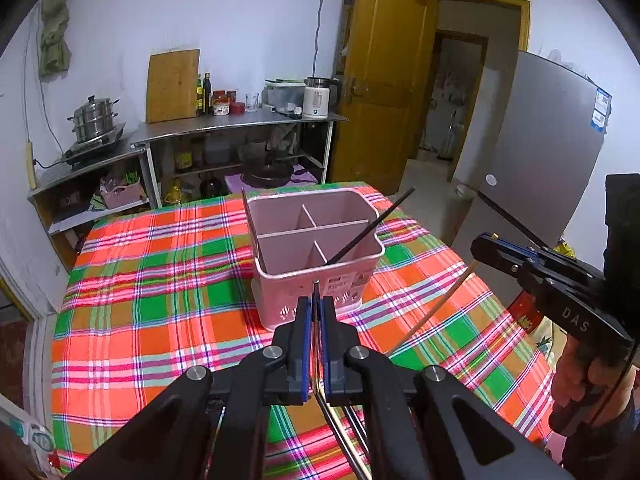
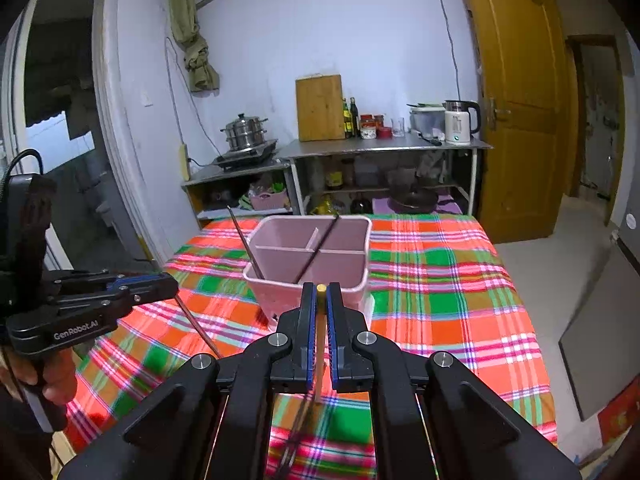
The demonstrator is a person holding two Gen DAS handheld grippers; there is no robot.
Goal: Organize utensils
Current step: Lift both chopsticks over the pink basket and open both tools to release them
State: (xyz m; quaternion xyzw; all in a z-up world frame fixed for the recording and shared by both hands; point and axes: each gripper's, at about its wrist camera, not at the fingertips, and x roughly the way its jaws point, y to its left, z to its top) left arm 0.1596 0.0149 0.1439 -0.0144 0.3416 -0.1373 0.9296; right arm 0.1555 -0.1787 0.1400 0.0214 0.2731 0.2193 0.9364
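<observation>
Nearest to us, our left gripper (image 1: 316,312) is clamped on a thin dark chopstick (image 1: 315,292), whose tip pokes out just past the blue pads while its shaft runs back under the tool. Our right gripper (image 2: 321,312) is likewise closed tight, on a pale wooden chopstick (image 2: 321,289) with its blunt yellowish end showing between the pads; from the left wrist view the same stick slants down from the right gripper toward the tablecloth (image 1: 160,280). We hold both tools above the checked cloth in orange, green and pink, one hand (image 1: 580,380) wrapped round the right handle at the edge of view. Just beyond the fingertips stands the pink utensil holder (image 1: 320,280), upright on the cloth and split into four compartments by cross dividers. One black chopstick (image 1: 368,228) leans in a near compartment, its top tilted out over the rim. A second thin dark stick (image 2: 245,242) leans at the holder's left side; we cannot tell which compartment it is in. Farther off stand a steel shelf (image 2: 384,146) with a cutting board (image 2: 320,108), bottles and a white kettle (image 2: 458,122), a steamer pot (image 2: 244,132) on a burner, a wooden door (image 2: 520,100) and a grey fridge (image 1: 552,140).
</observation>
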